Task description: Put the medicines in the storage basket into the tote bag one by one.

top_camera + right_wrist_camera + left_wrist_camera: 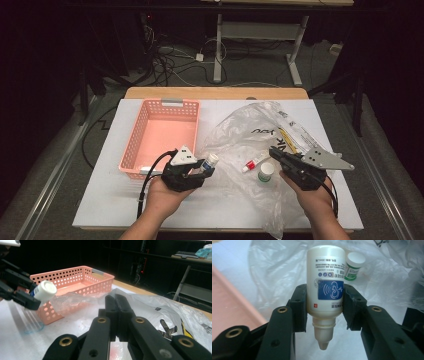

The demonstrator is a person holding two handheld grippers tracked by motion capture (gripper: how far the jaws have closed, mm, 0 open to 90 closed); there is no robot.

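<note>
My left gripper [204, 168] is shut on a white dropper bottle with a blue label [211, 162], just right of the pink basket's near corner. In the left gripper view the bottle [325, 285] hangs with its nozzle toward the camera, and both pads [300, 305] press its sides. From the right gripper view the bottle's round base [46, 291] is at the left in front of the basket [75, 280]. My right gripper [276, 153] rests on the clear plastic bag [245, 135]; its jaws [117, 305] touch each other with nothing between them.
A small green-labelled white-capped jar [266, 172] and a small red-capped tube [252, 163] lie on the bag between the grippers. The jar [354, 265] stands behind the held bottle. The pink basket [150, 125] is at mid-left on the white mat [100, 200].
</note>
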